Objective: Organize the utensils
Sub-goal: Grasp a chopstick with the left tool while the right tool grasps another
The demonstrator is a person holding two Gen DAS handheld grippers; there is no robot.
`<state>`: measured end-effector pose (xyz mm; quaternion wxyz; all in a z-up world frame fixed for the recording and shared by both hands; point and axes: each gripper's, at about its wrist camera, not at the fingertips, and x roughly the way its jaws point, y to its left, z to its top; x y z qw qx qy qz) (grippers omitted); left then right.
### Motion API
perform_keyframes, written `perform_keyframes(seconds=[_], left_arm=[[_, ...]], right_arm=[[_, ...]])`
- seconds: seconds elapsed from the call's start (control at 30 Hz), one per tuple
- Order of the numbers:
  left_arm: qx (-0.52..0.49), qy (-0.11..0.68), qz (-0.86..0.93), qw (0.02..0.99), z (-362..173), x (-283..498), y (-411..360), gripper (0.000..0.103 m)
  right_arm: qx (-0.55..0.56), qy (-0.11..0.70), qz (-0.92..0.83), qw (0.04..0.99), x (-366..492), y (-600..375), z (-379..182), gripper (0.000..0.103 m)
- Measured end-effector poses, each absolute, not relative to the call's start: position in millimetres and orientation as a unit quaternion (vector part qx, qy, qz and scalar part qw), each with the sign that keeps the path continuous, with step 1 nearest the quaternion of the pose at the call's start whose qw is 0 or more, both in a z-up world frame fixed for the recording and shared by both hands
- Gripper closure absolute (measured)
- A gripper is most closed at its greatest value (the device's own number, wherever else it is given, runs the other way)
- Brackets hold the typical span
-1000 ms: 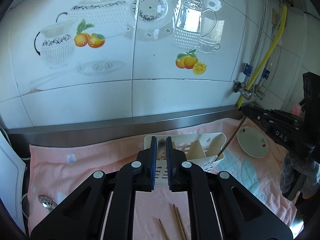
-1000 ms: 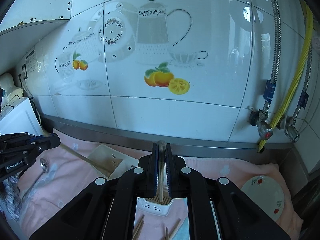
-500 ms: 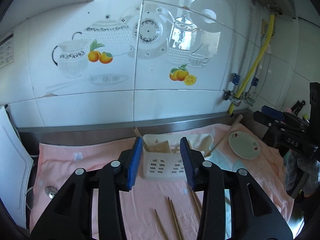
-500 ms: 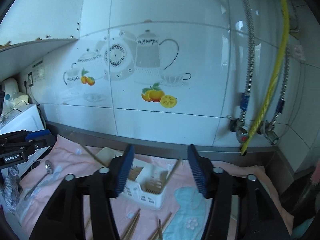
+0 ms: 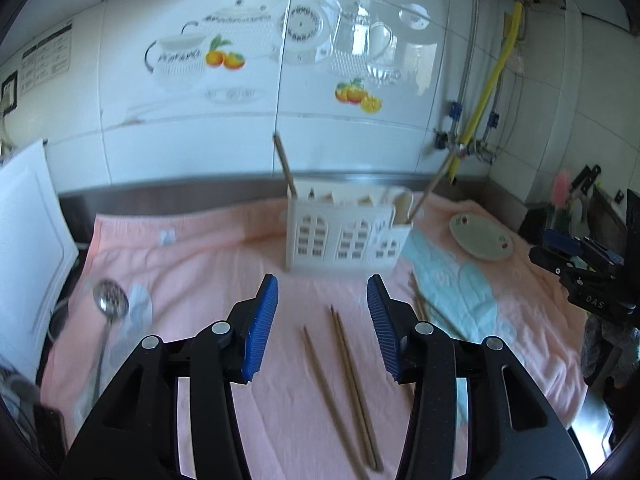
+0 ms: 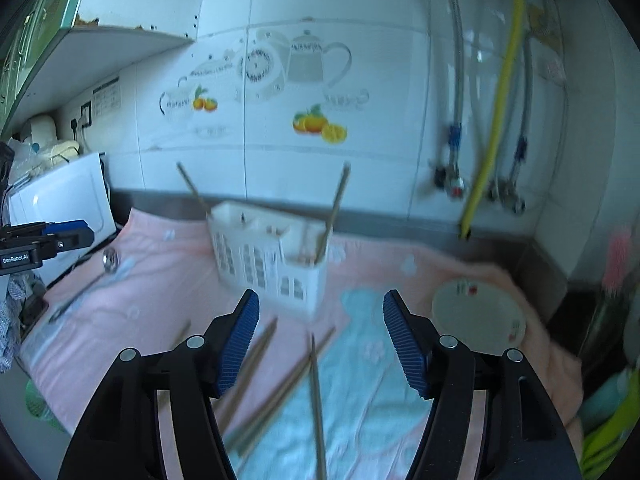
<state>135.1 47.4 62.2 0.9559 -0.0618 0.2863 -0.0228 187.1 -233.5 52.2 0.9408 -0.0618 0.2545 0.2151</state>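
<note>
A white plastic utensil holder [image 5: 344, 236] stands on the pink towel [image 5: 208, 256], with one chopstick [image 5: 285, 164] leaning out at its left end and one chopstick [image 5: 432, 184] at its right end. It also shows in the right wrist view [image 6: 272, 260]. Loose chopsticks [image 5: 344, 360] lie on the towel between the fingers of my left gripper [image 5: 322, 328], which is open and empty. My right gripper [image 6: 320, 344] is open and empty above more loose chopsticks [image 6: 296, 376]. A metal spoon [image 5: 106, 312] lies at the left.
A small white plate [image 5: 480, 236] sits at the right on the towel. A pale blue cloth [image 6: 352, 392] lies by it. A tiled wall with a yellow hose [image 5: 488, 88] and pipes stands behind. A white appliance [image 5: 28, 240] stands at the left edge.
Both grippers were shut on chopsticks over the holder, then opened and pulled back and up. The two chopsticks now stand in the holder.
</note>
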Motion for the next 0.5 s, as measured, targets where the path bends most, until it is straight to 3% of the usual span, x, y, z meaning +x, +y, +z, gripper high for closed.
perform_keyframes(seconds=[0.5], left_arm=[[-0.083,0.373,-0.033,0.923,-39.6,78.7,19.4,0.058]], right_arm=[[-0.053,0.322,0.193,0.925,148.6,-268.9,-43.0,0.041]])
